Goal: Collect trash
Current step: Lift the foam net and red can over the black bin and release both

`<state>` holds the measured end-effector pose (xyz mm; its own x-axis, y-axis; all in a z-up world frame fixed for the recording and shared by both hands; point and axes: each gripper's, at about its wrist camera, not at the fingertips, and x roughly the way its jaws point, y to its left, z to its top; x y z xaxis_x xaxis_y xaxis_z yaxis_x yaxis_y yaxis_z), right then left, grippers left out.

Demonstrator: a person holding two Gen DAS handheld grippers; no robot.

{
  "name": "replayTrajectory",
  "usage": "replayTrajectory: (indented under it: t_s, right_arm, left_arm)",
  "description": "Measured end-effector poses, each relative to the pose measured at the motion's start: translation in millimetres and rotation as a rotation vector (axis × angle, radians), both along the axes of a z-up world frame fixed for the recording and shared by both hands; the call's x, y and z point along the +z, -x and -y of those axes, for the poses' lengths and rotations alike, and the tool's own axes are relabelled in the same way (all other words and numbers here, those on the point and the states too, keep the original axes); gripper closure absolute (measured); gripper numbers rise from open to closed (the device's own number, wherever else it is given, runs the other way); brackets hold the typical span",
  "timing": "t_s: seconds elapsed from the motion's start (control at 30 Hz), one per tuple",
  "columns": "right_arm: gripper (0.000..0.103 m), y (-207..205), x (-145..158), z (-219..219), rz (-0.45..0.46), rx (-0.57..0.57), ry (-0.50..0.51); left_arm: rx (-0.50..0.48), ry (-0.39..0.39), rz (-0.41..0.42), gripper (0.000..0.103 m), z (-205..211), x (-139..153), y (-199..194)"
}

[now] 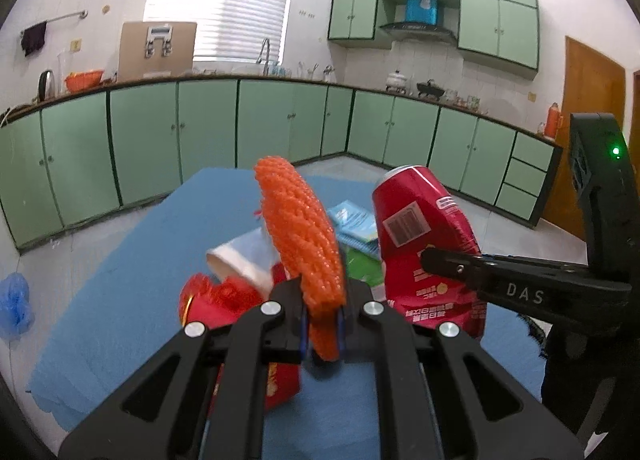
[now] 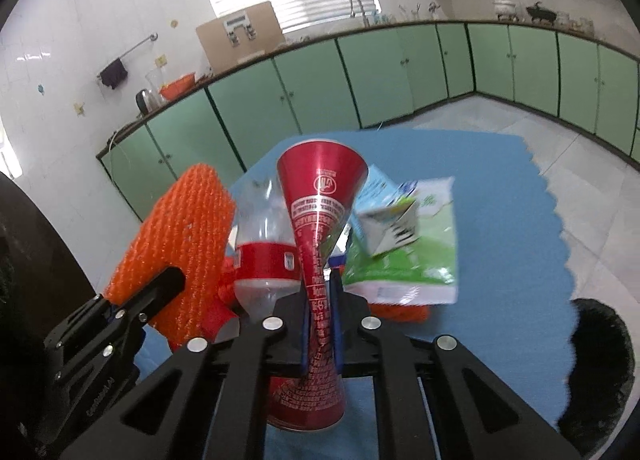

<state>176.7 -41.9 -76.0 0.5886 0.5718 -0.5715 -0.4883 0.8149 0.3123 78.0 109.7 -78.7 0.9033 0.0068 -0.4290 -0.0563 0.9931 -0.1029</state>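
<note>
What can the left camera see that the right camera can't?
Only the left wrist view shows the paper cup, the orange door and the blue thing under the range hood.

Only the right wrist view shows the clear bottle with a red label, the small carton and the dark trash bin.

Both show the orange mesh pinched in the left hand-held gripper, the crushed red can squeezed in the right hand-held gripper, the blue mat and the green cabinets.
</note>
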Motion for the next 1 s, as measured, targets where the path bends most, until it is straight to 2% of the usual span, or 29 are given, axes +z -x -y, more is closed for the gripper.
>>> replayTrajectory:
  t_s: [0.23,0.53,0.77,1.0]
  right_arm:
    - [0.095,14,26,41,0.063,-0.069,-0.012]
    - [0.095,24,35,130,0.089,-0.251,-0.008]
    - [0.095,29,21,202,0.069,-0.411,0.016]
    - [0.095,25,-3,260,0.03,-0.548,0.039]
  left_arm:
    - [-0.1,-0.004,0.063,0.095,43,23,1]
    - [-0.279,0.005,0.065,0.095,123,17,-15]
    - [-0.423,0.003,0.025,0.095,184,-3,-33]
    - [-0.523,-0.004,-0.007,0.095,241,-26,-58]
